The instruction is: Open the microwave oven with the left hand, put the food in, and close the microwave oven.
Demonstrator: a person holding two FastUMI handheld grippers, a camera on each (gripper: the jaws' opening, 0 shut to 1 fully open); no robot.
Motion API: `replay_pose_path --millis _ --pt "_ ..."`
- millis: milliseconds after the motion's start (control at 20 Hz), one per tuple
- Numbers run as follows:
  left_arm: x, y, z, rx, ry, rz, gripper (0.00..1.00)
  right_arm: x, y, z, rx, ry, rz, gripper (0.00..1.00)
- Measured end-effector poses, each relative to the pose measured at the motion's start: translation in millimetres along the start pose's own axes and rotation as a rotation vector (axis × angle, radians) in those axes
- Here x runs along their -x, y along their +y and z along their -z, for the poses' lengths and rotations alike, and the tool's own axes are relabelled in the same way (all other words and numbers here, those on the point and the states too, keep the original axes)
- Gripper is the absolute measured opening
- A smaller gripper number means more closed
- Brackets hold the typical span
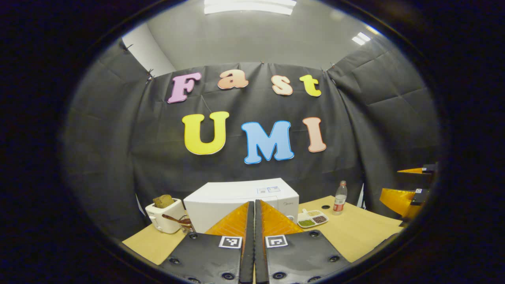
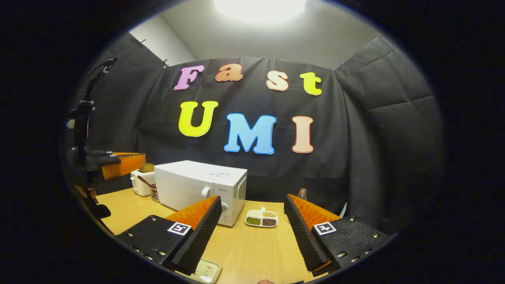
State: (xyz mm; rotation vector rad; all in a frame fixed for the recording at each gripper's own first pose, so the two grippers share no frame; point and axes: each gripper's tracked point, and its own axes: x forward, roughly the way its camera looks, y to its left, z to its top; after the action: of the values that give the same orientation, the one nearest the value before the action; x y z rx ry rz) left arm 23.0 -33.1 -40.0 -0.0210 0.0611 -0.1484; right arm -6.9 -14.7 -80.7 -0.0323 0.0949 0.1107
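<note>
The wooden table (image 2: 252, 244) bears microwave (image 2: 201, 185), toaster (image 1: 165, 217), bottle (image 1: 340, 197) and divided dish (image 2: 261, 217) (beans inside).

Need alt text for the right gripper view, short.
Open right hand-held gripper hovers over a light wooden table, facing a closed white box-shaped microwave oven. A white divided dish of beans sits just right of the microwave.

Lighting: bright, overhead, both views sharp.
White ceiling light panel (image 2: 260, 8) glares, blown out; fisheye bends the edges, which fall dim.

microwave (image 1: 240, 197) front behind left gripper (image 1: 254, 205), bottle (image 2: 302, 193) half hidden
</note>
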Motion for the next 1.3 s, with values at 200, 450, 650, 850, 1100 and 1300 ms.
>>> replay_pose_path --millis 200,450,650,850,1100,1300 --pt "33.1 11.7 9.9 0.051 0.028 0.008 0.39 13.4 15.9 -4.0 -0.004 -0.009 0.008 0.97" --pt "53.3 30.8 4.8 0.075 0.002 -0.037 0.99 21.7 29.4 -12.0 -0.024 -0.023 0.007 0.97" --pt "64.1 43.0 -6.3 0.062 -0.036 -0.057 0.96 28.4 34.5 -16.4 -0.027 -0.034 0.016 0.97" --pt "65.1 51.7 -9.5 0.054 -0.058 -0.06 0.96 31.2 35.4 -18.6 -0.02 -0.031 0.031 0.97" --pt "63.2 56.1 -15.9 0.045 -0.07 -0.054 0.96 33.2 37.3 -32.0 -0.029 -0.065 0.038 0.97" --pt "62.5 57.2 -18.3 0.035 -0.074 -0.042 0.96 34.6 39.3 -35.7 -0.026 -0.08 0.044 0.97"
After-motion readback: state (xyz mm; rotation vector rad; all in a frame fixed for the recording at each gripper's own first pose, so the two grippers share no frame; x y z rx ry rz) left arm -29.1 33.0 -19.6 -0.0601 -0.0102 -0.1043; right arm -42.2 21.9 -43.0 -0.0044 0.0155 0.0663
